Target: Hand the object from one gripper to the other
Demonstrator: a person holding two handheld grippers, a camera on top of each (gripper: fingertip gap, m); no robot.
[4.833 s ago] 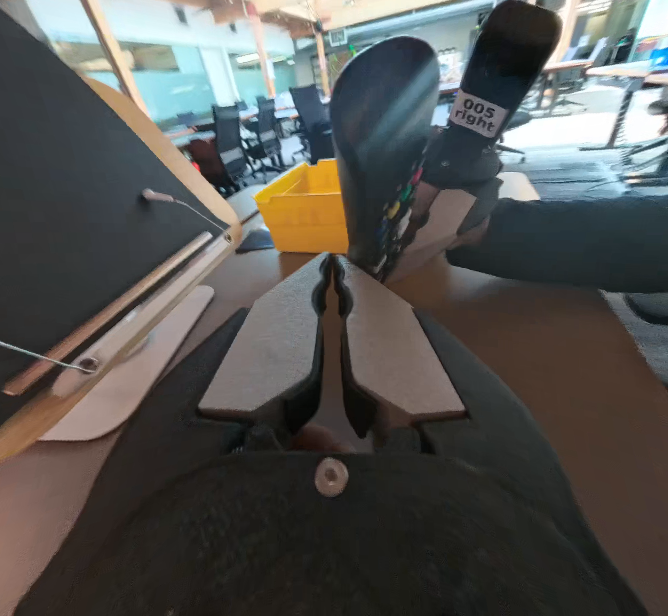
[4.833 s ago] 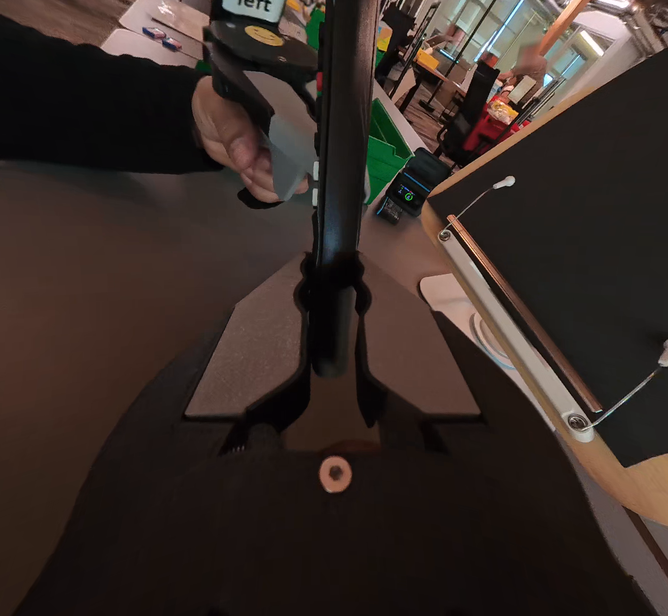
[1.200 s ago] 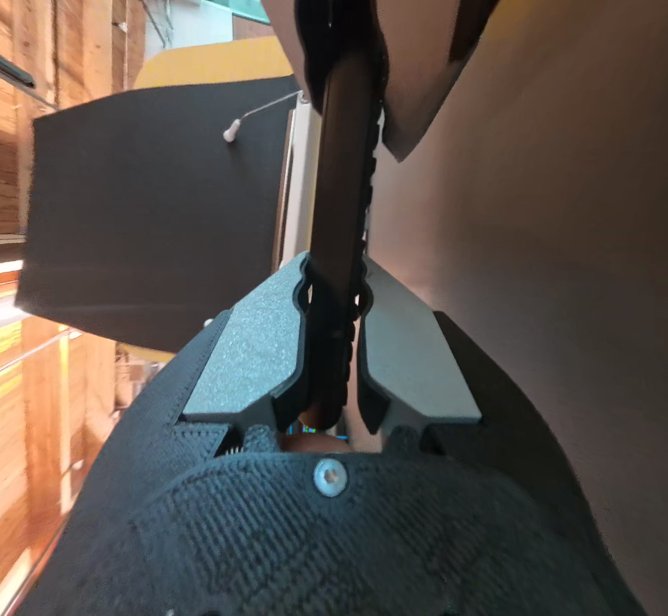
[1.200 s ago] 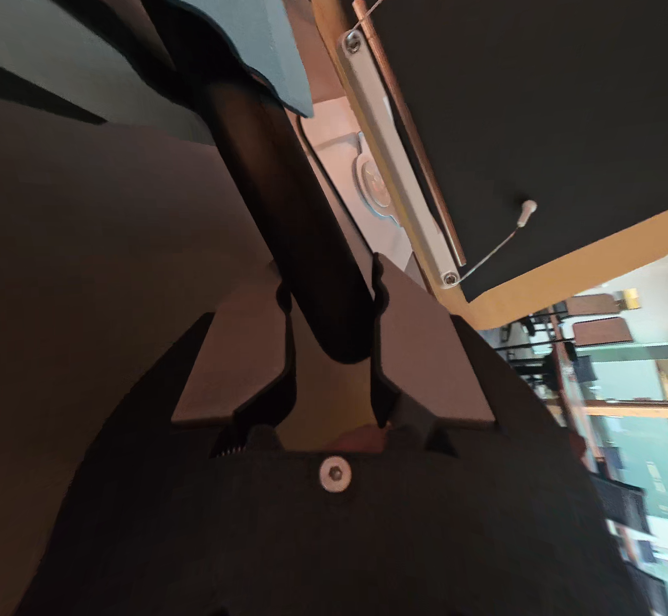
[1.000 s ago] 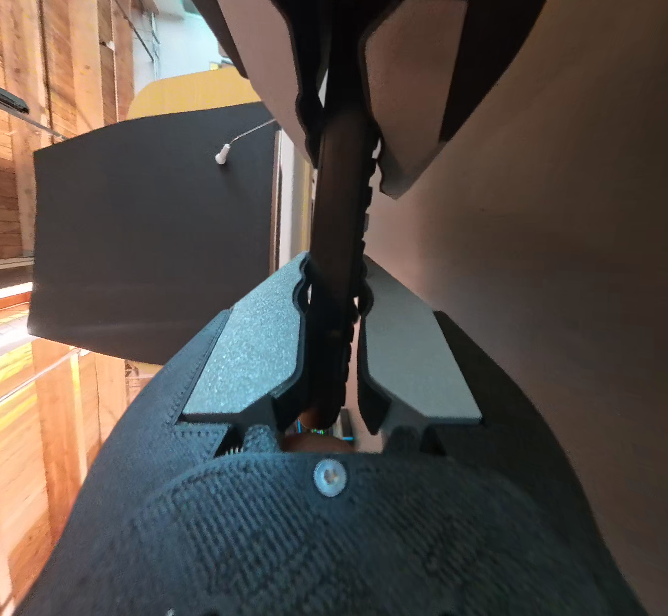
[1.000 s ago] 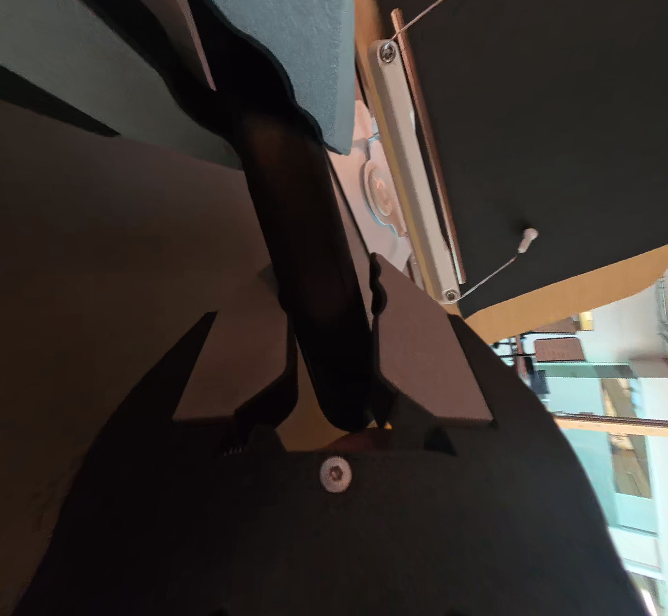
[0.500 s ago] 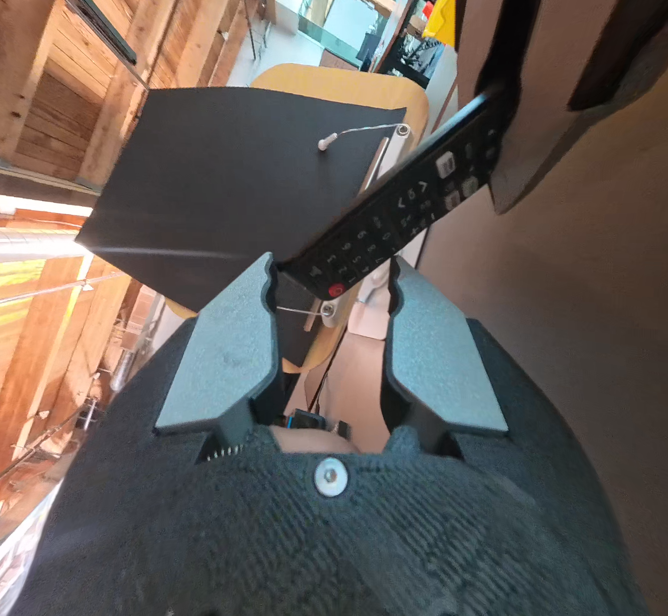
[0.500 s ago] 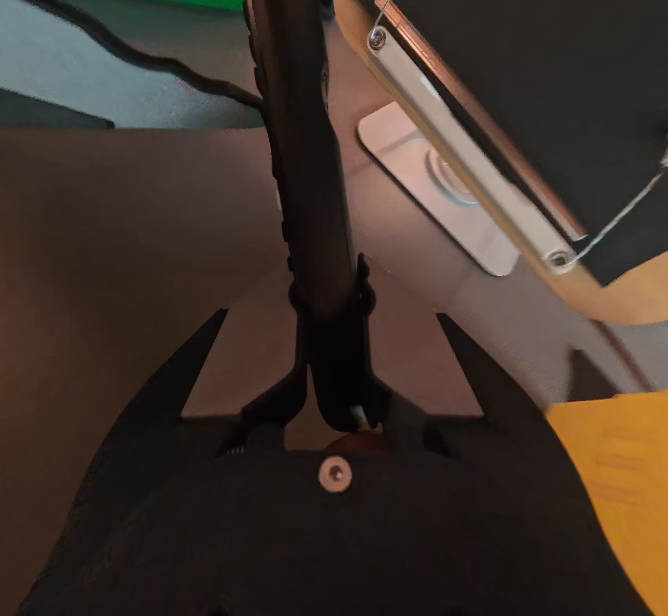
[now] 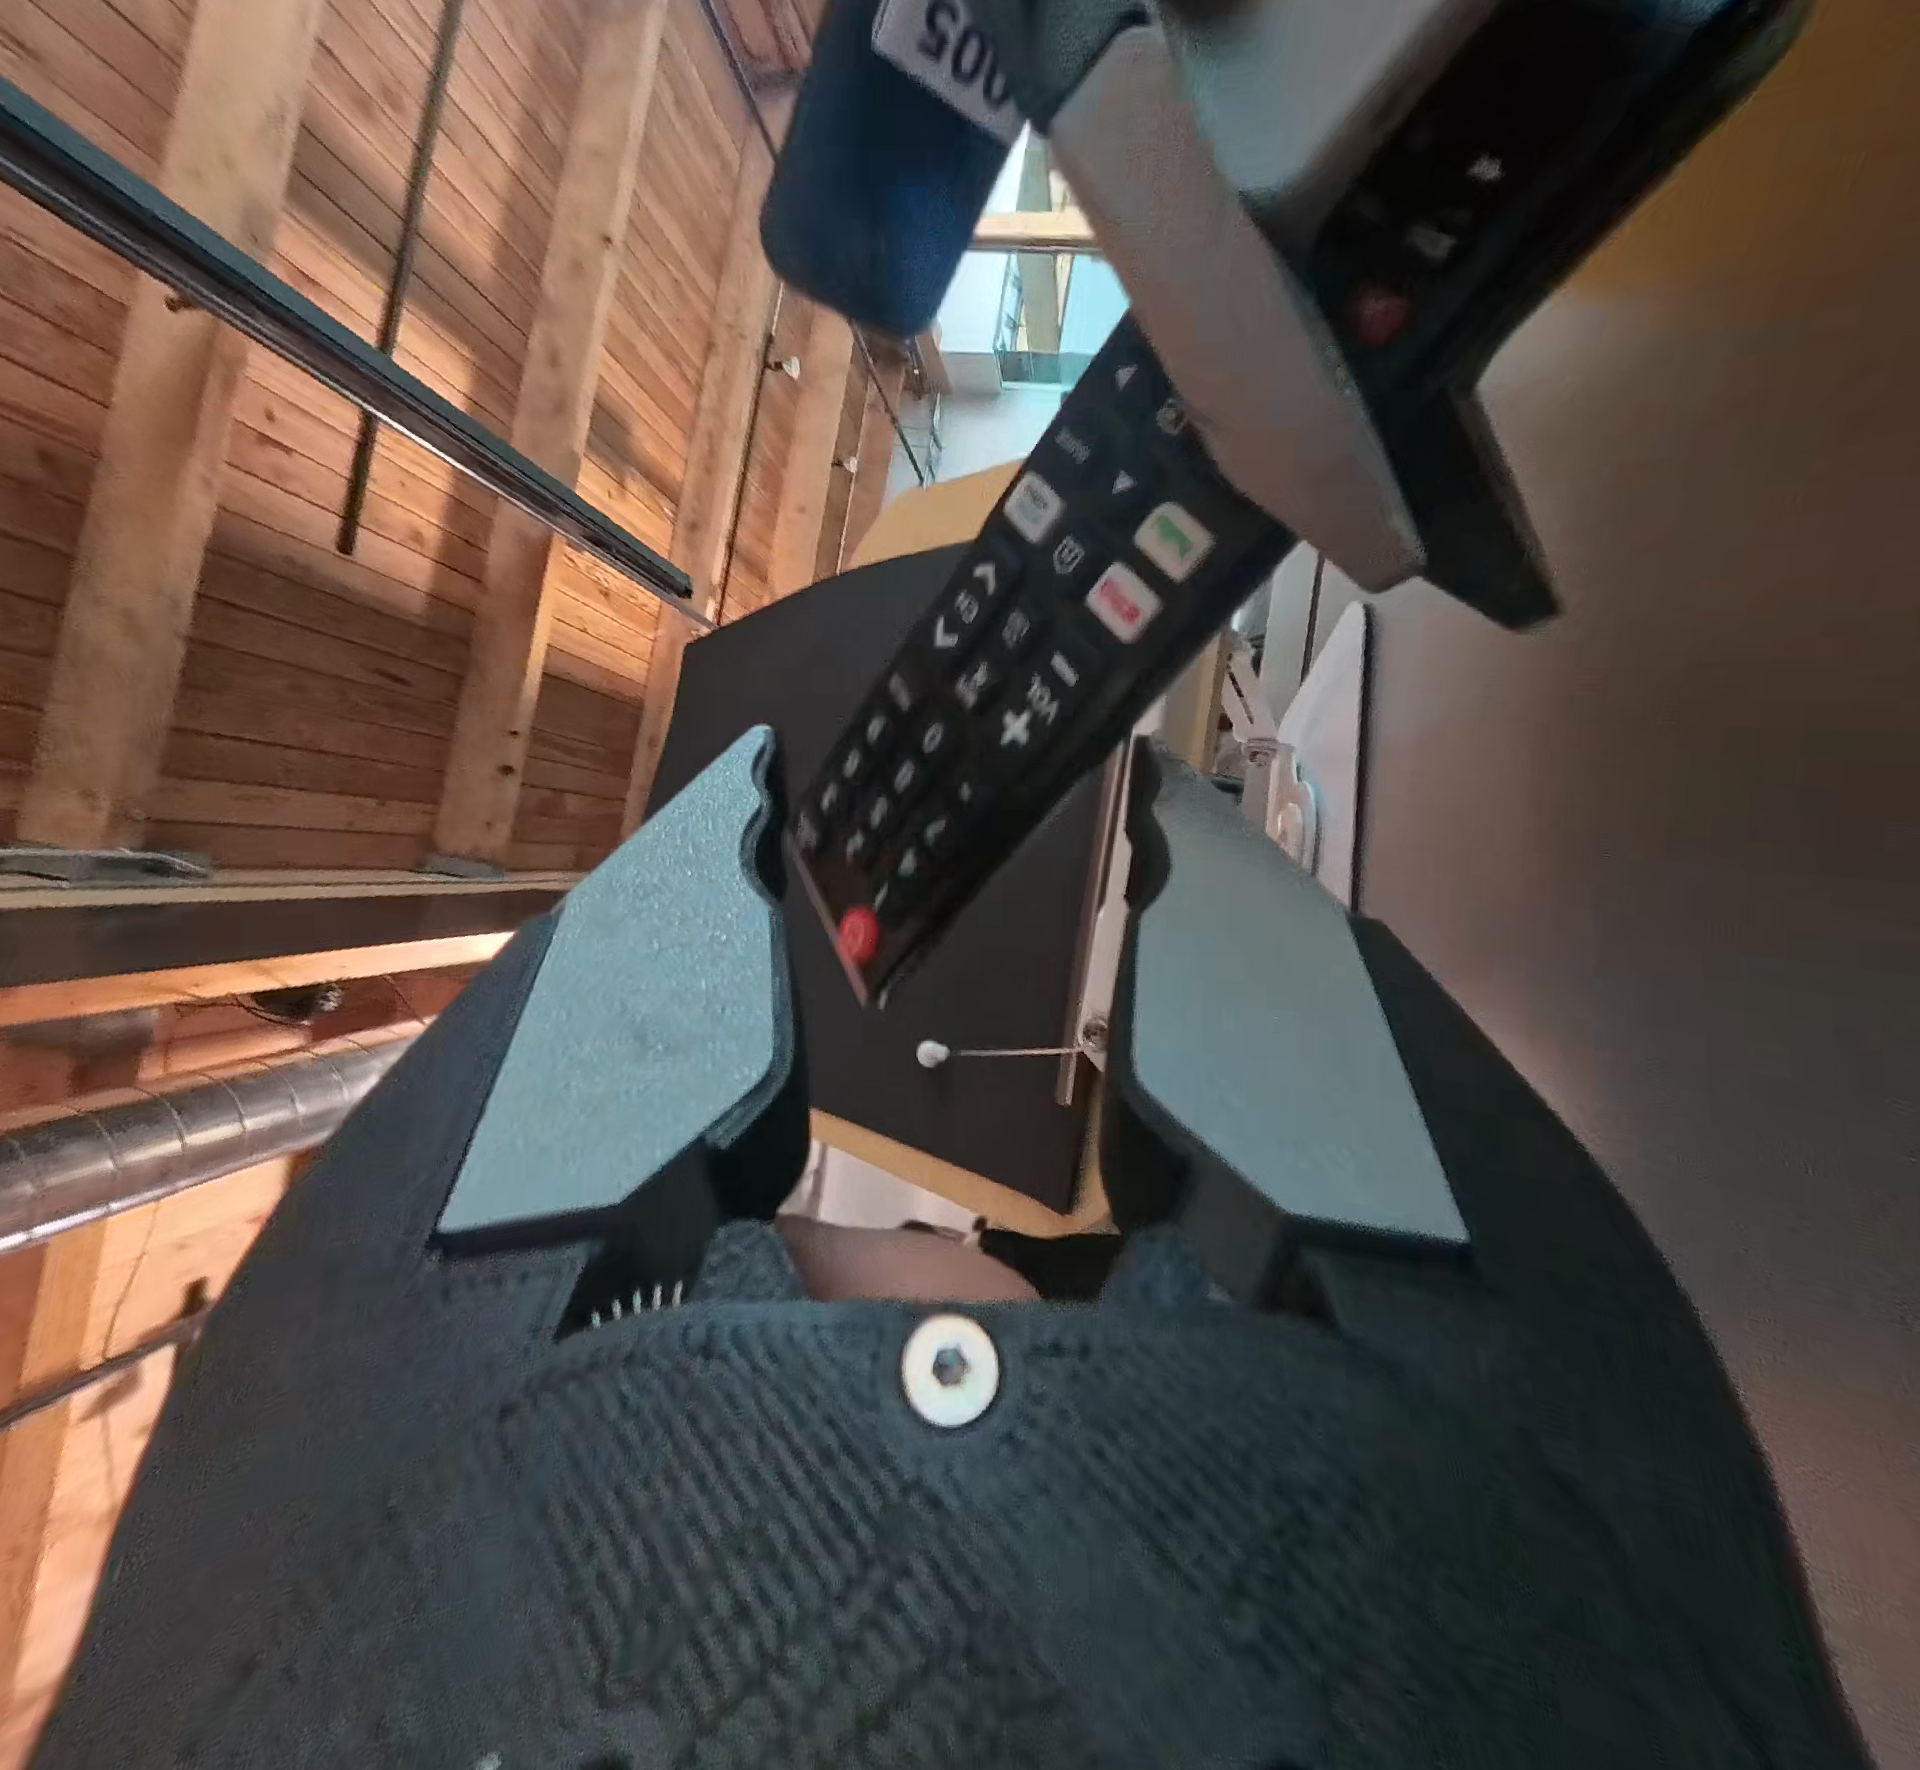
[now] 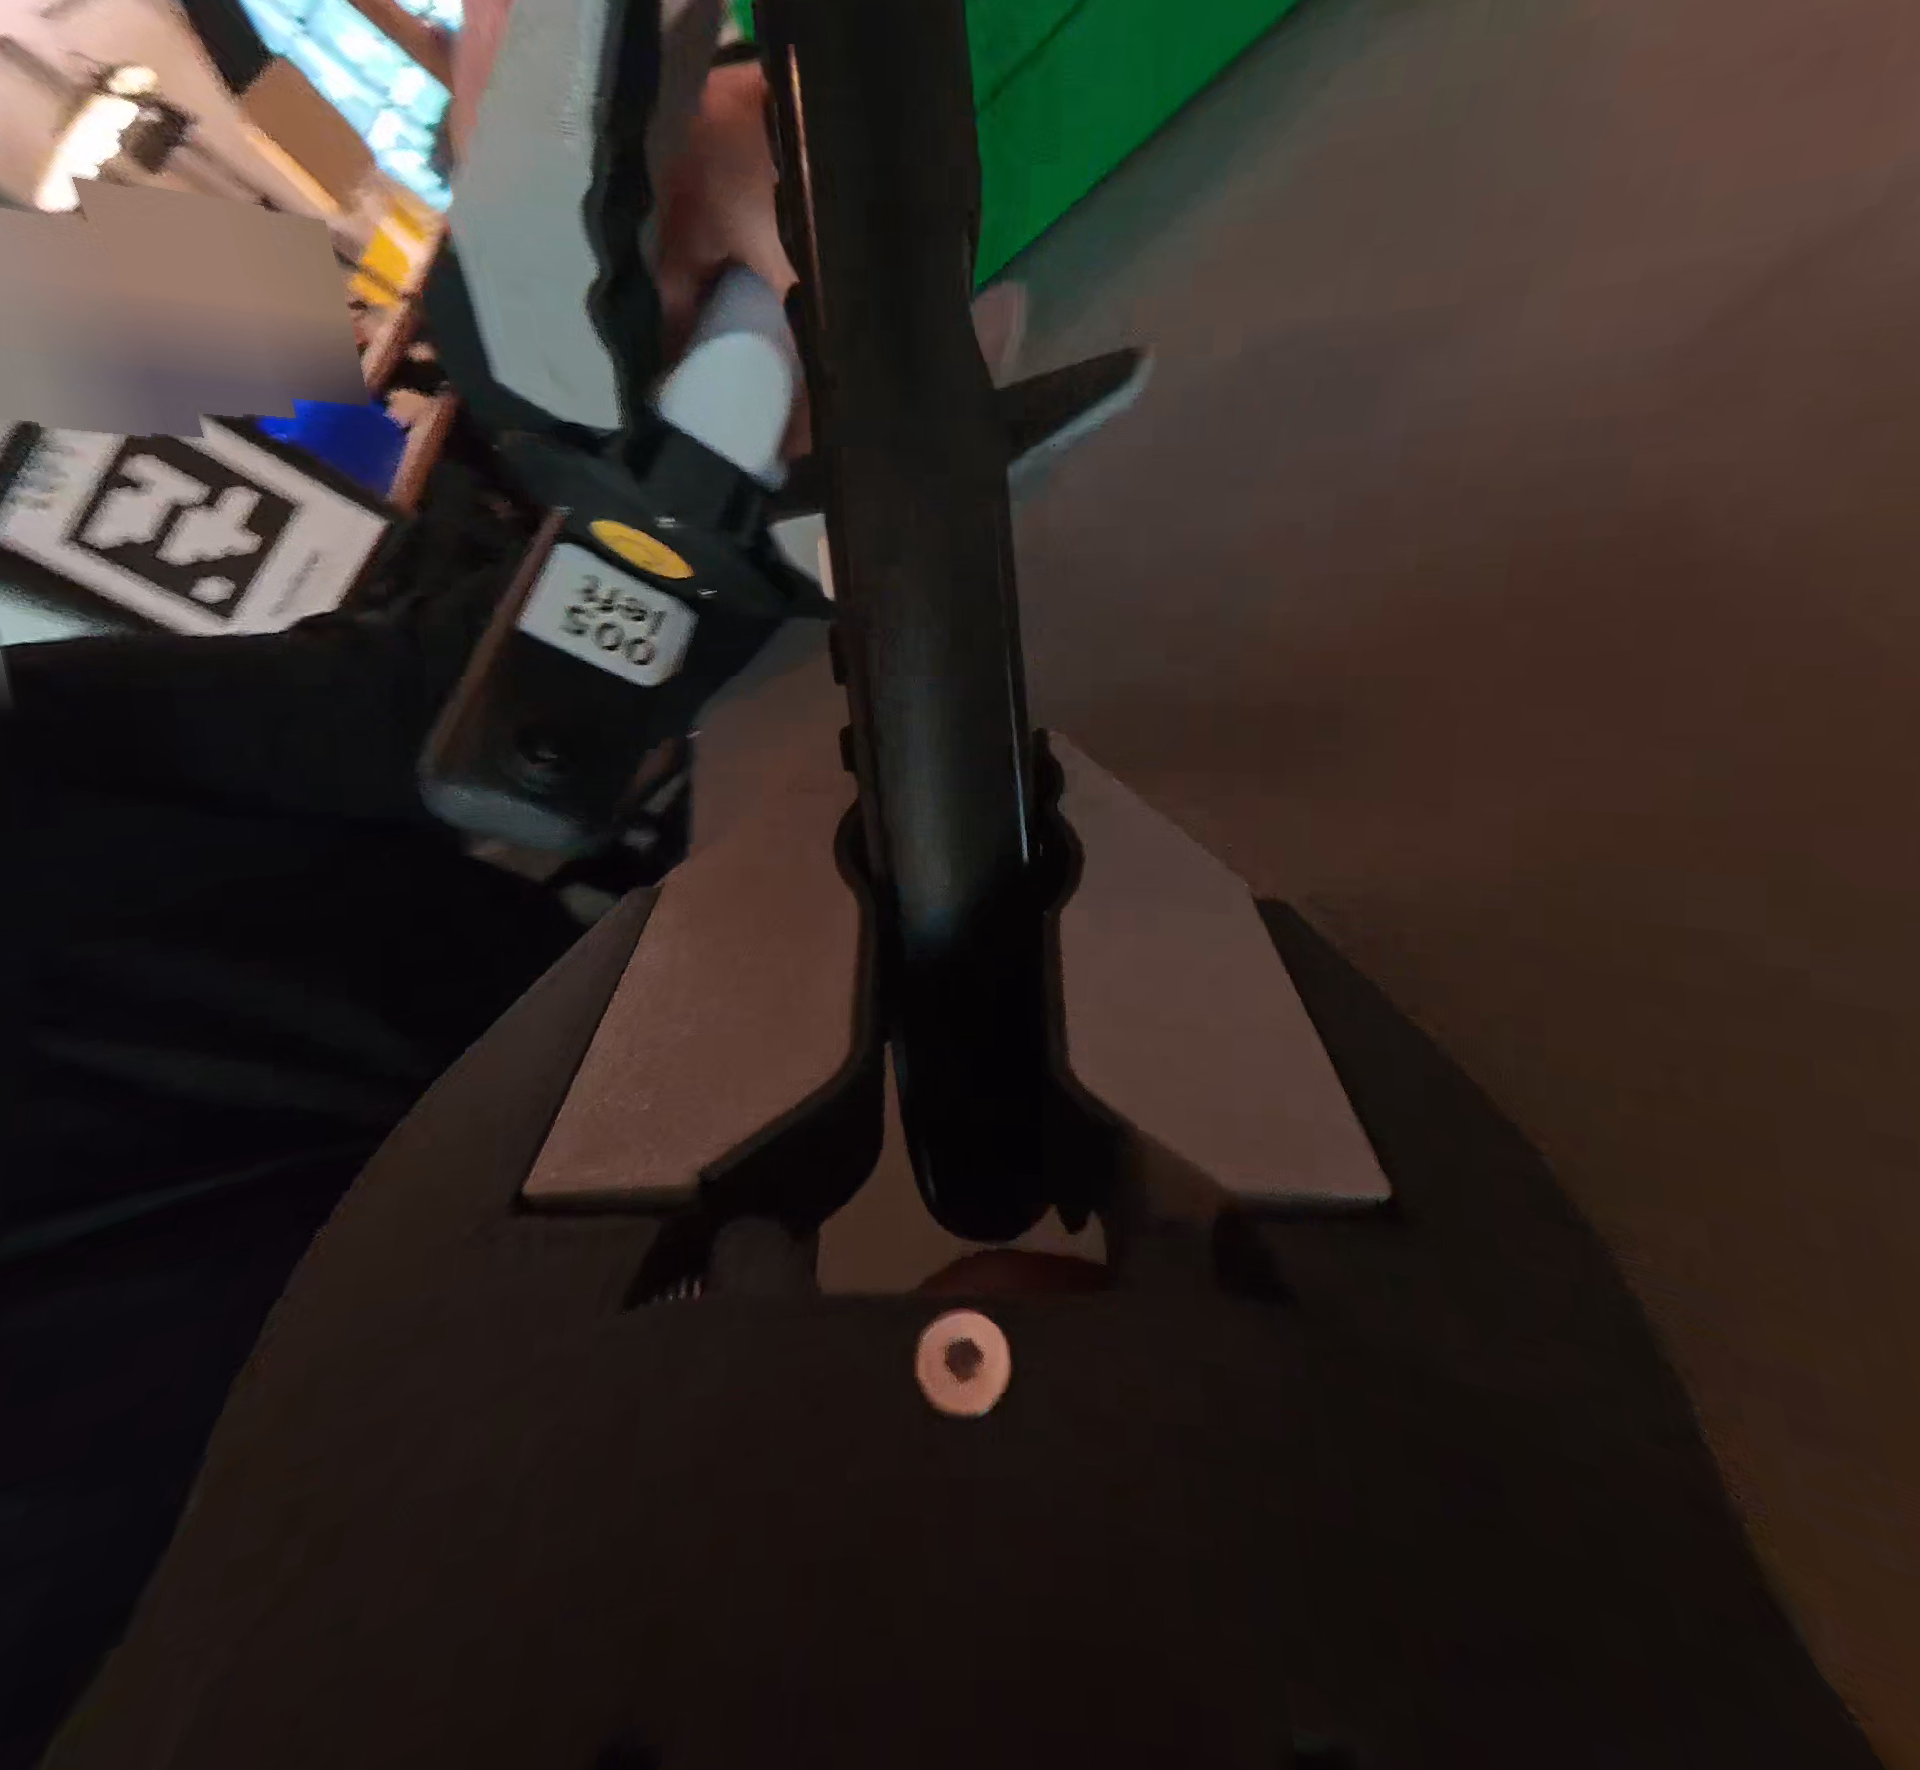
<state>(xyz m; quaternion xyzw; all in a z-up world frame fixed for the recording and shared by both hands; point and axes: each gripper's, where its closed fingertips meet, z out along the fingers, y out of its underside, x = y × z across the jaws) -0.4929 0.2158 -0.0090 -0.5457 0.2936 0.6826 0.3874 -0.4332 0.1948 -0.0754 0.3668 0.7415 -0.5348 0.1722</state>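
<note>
Brown table (image 10: 1558, 577) w/ green bin (image 10: 1122, 6); timber ceiling (image 9: 260, 370). Black TV remote (image 9: 997, 681), coloured buttons, pinched in right tool (image 10: 956, 847); left tool (image 9: 951, 785) spread wide, empty.

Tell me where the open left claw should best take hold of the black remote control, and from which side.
Probably the free end of the long black plastic remote control, near its red button. It points between the left claw's open fingers; approach lengthwise, closing on the thin edges.
</note>
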